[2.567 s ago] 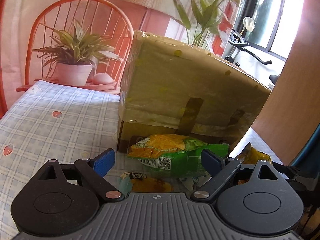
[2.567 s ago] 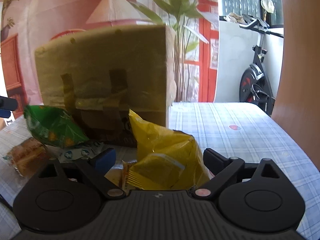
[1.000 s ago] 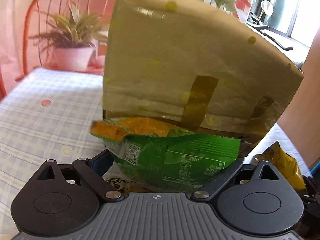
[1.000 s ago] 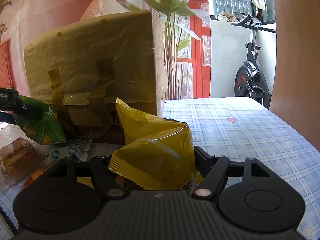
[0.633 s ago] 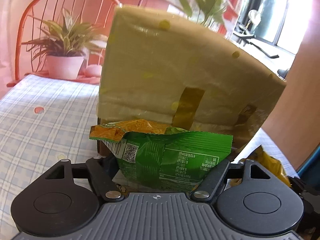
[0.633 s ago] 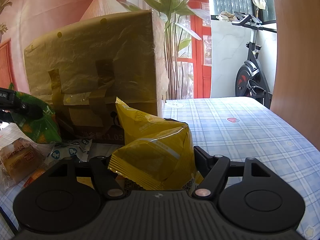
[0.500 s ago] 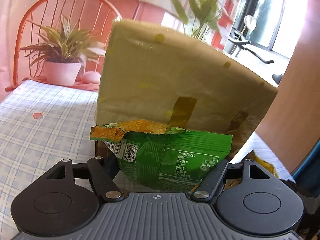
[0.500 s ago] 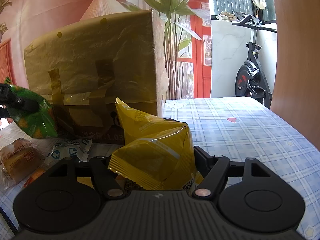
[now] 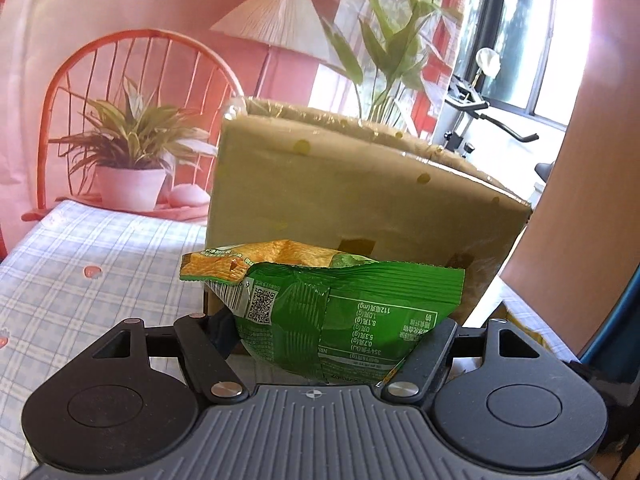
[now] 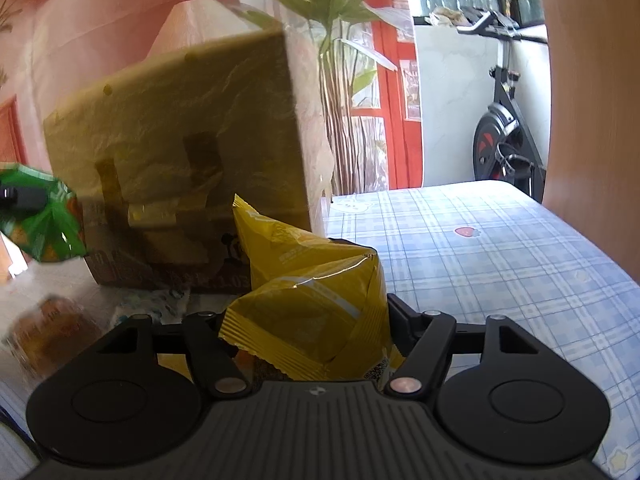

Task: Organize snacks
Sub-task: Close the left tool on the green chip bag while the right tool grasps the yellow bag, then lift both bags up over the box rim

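I'm gripping the green bag (image 9: 340,312) in my left tongs (image 9: 332,332) and the yellow bag (image 10: 316,304) in my right tongs (image 10: 312,332), lifting both gently over the box (image 9: 360,200) ahead, probably open-topped.

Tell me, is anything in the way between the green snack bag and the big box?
Nothing visible. The left gripper holds the green bag just in front of the box, whose tall near wall faces it; it would likely have to clear the rim.

A home: floor lamp (image 9: 276,20), potted plant (image 9: 128,148), exercise bike (image 10: 504,136).
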### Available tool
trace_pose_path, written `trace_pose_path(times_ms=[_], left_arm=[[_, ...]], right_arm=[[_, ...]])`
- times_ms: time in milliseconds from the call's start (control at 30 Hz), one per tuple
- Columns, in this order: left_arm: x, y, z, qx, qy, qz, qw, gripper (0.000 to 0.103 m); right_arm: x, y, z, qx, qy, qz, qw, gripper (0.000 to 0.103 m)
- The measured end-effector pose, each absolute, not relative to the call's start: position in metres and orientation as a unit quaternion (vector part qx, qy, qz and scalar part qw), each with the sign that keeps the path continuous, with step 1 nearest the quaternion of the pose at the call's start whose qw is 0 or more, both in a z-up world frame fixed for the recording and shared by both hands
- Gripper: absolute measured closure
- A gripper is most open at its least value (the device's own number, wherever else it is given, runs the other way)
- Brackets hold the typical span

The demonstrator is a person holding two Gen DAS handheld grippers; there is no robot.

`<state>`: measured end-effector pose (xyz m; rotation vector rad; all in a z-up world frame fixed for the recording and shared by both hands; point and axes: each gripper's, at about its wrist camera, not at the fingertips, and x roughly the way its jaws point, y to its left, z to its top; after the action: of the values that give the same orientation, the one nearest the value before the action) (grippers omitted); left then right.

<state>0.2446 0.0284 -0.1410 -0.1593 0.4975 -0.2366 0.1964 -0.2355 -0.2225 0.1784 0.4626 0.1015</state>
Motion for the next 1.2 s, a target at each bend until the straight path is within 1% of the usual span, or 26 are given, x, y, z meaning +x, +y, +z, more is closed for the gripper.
trace_pose_path(times_ms=[267,633,1200], left_arm=[[0.24,0.024,-0.124,-0.055,0.228,-0.131,0.963,0.028],[0.224,0.025,-0.093,-0.058,0.192,-0.147,0.969,0.028],[0.213,0.028,-0.049,-0.052,0.133,-0.172,0.975,0.028]], right_arm=[[0.187,-0.225,-0.17,0.05,0.193,0.054,0.978,0.033],[0.182,-0.211,-0.113,0.023,0.152,0.077,0.985,0.033],[0.161,-0.207,-0.053,0.007,0.095,0.107,0.99,0.033]])
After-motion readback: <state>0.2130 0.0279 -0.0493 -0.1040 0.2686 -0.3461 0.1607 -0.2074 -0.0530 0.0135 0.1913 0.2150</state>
